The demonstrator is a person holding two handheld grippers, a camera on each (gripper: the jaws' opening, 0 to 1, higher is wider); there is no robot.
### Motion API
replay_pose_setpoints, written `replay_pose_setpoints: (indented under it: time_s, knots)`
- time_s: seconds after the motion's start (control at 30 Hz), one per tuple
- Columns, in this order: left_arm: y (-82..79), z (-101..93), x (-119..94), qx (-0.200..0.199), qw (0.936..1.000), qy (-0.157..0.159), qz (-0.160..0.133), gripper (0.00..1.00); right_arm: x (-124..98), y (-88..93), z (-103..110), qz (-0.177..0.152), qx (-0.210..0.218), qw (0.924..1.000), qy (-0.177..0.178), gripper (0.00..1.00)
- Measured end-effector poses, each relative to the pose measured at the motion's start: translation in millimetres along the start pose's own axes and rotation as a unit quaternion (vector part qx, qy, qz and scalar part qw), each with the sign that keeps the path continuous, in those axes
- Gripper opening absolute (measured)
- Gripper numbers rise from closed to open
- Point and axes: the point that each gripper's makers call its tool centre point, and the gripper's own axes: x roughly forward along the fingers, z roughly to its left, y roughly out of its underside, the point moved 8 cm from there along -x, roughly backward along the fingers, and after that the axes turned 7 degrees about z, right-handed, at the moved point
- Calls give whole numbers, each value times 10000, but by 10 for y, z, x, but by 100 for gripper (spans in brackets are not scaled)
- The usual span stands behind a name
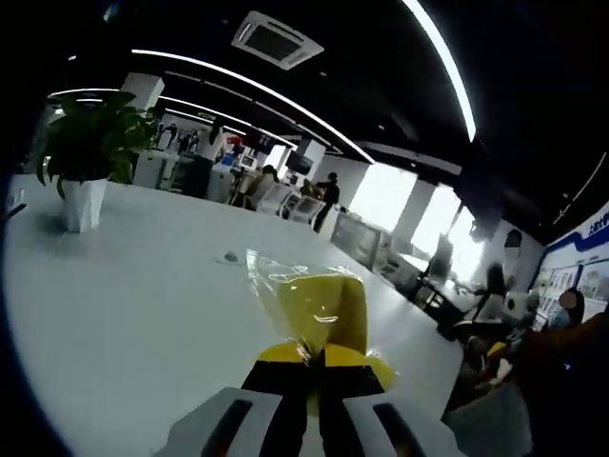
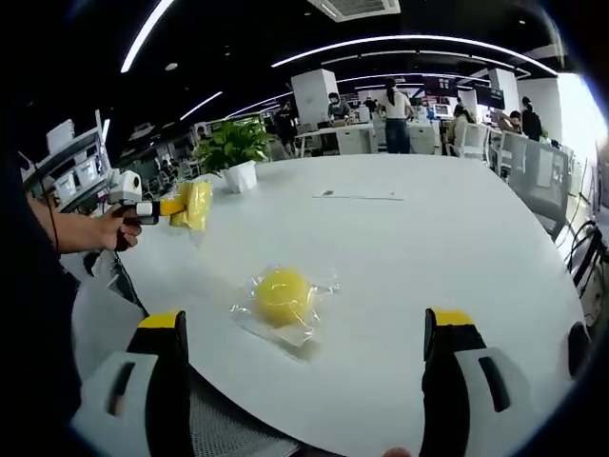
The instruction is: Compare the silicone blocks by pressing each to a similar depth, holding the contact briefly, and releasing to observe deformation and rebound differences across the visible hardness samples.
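My left gripper [image 1: 309,367] is shut on a yellow silicone block [image 1: 319,309] wrapped in clear plastic, held up above the white table [image 1: 124,295]. From the right gripper view, that same left gripper [image 2: 176,207] shows at the left in a person's hand, with the yellow wrapped block [image 2: 195,205] between its jaws. A round yellow silicone block [image 2: 283,294] in a clear bag lies on the table [image 2: 409,248], ahead of my right gripper [image 2: 304,357]. The right jaws stand wide apart with nothing between them.
A potted plant [image 1: 88,152] in a white pot stands on the table's far side, also seen as the plant [image 2: 233,152]. Office desks, chairs and people stand beyond the table. A small flat item [image 2: 360,196] lies mid-table.
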Motion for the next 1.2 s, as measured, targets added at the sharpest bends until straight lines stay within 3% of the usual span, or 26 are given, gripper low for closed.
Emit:
replay_pose_setpoints:
  time_s: [0.2,0.33,0.4,0.57,0.9,1.1,1.2]
  knots:
    - [-220,-155,-141,159,9991,128,-360,0,-65,-259,72,-234,-91,9996,-92,97]
    - [-307,-226,-202,238,9986,166,-451,0,-110,-410,126,-448,-112,9988,-149,97]
    - [-337,-248,-227,230,9987,164,-436,0,-130,-517,201,-715,-18,9968,-367,97]
    - [-428,-397,-287,441,9965,310,-644,0,-146,-740,314,-794,-282,9955,-424,97]
    - [-474,-650,-382,689,9938,473,-740,0,-132,-1203,592,-1189,-484,9883,-824,97]
    - [-425,-799,-384,878,9927,429,-705,0,-13,-1335,780,-1138,-762,9846,-1088,97]
    - [-390,-887,-378,927,9922,415,-716,0,58,-1368,925,-1219,-999,9778,-1378,97]
